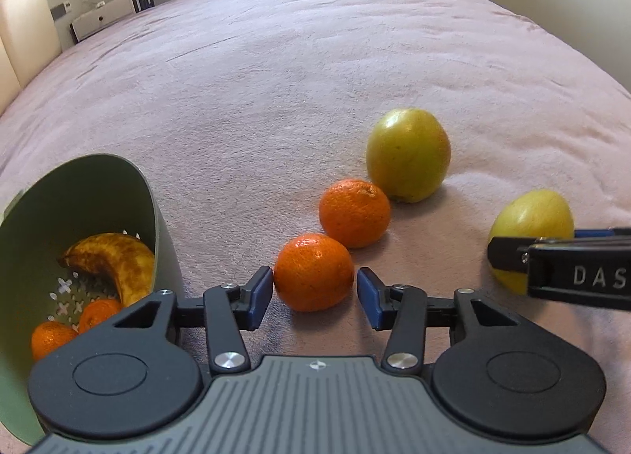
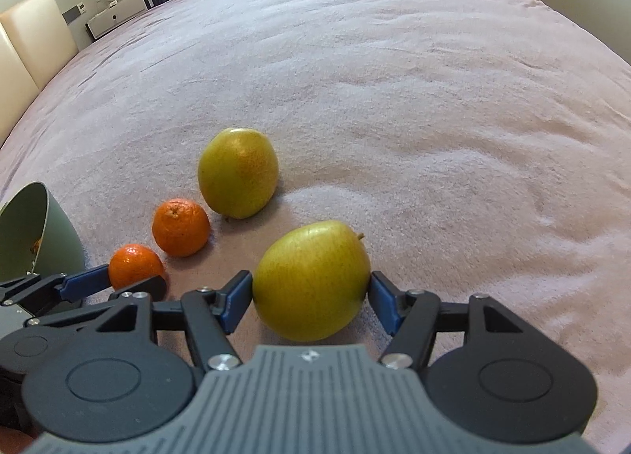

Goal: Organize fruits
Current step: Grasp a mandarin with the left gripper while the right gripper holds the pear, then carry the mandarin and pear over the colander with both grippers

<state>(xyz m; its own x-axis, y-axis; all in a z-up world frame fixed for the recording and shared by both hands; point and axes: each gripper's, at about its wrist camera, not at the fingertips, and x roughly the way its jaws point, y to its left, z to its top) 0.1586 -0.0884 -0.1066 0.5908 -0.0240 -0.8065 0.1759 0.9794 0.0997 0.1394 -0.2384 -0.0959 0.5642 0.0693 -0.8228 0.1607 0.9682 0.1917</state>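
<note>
Covering nearly the whole view, a pale pink blanket (image 1: 315, 60) lies under everything. To the left of the left gripper's jaws, a sage-green colander (image 1: 146, 194) sits tipped toward the camera, its perforated floor showing. Inside it lie a browned banana (image 1: 114, 261) and two small mandarins (image 1: 59, 335), touching each other.

Ahead and to the right of the left jaws rests a yellow-green apple (image 1: 408, 154), lying on the blanket. A second, nearer apple (image 2: 311, 280) sits between the right gripper's (image 2: 311, 298) blue pads (image 2: 236, 298). Both pads appear to touch its sides, so the jaws seem to be gripping it, though it also rests on the blanket.

Just beside the far apple, closer to the left jaws, lies a mandarin (image 1: 355, 213) with its stem dimple facing up. A further mandarin (image 1: 313, 272), touching that one, sits between the left gripper's (image 1: 315, 296) blue pads. These jaws stand open around it: the left pad is at or almost on the peel, while a small gap shows at the right pad.

From the right wrist view, the left gripper's fingers (image 2: 86, 278) reach in from the left, bracketing that same mandarin.
</note>
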